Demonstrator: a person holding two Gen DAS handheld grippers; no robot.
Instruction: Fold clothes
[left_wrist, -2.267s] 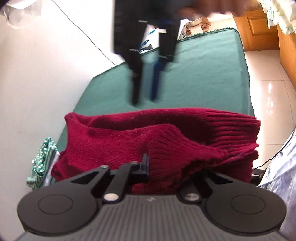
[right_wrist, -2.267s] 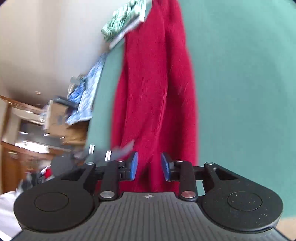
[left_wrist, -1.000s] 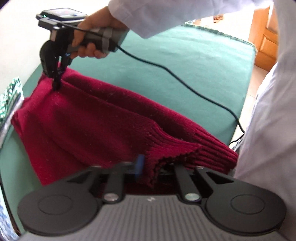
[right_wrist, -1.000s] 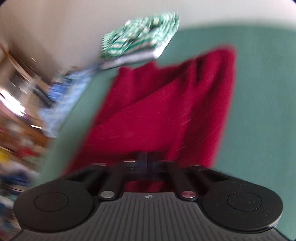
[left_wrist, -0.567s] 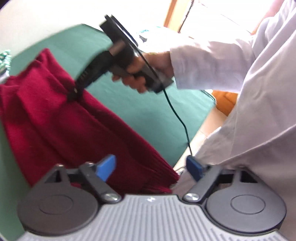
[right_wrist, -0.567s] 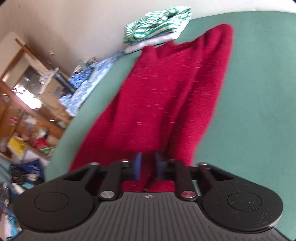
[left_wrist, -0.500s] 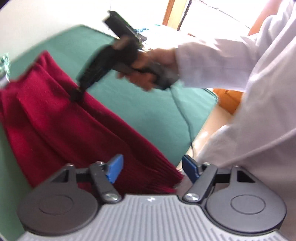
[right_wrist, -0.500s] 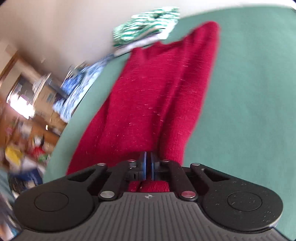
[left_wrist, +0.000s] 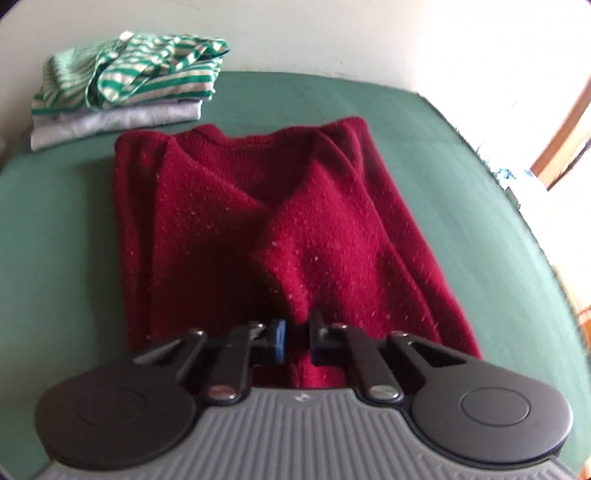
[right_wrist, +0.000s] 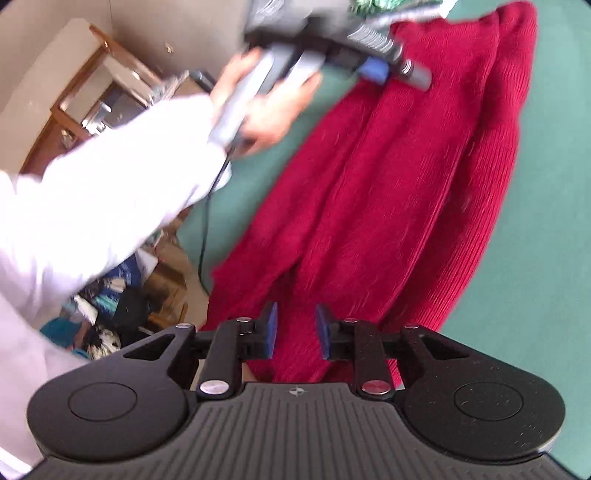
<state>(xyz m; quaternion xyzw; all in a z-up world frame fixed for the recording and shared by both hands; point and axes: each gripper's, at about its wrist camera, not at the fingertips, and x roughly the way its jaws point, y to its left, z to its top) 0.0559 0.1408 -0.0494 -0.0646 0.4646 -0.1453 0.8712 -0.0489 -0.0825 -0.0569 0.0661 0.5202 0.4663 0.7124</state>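
Tool in my left hand (left_wrist: 295, 341) is pinched on the near hem of the dark red knitted sweater (left_wrist: 273, 229) lying on the green worktop (left_wrist: 59, 236); my right tool (right_wrist: 295, 336) gapes slightly, holding nothing. One-sided pulling could undo the folded sleeves.

green table cover (left_wrist: 55, 229) | wooden shelf unit (right_wrist: 74, 107) | floor clutter (right_wrist: 110, 295)
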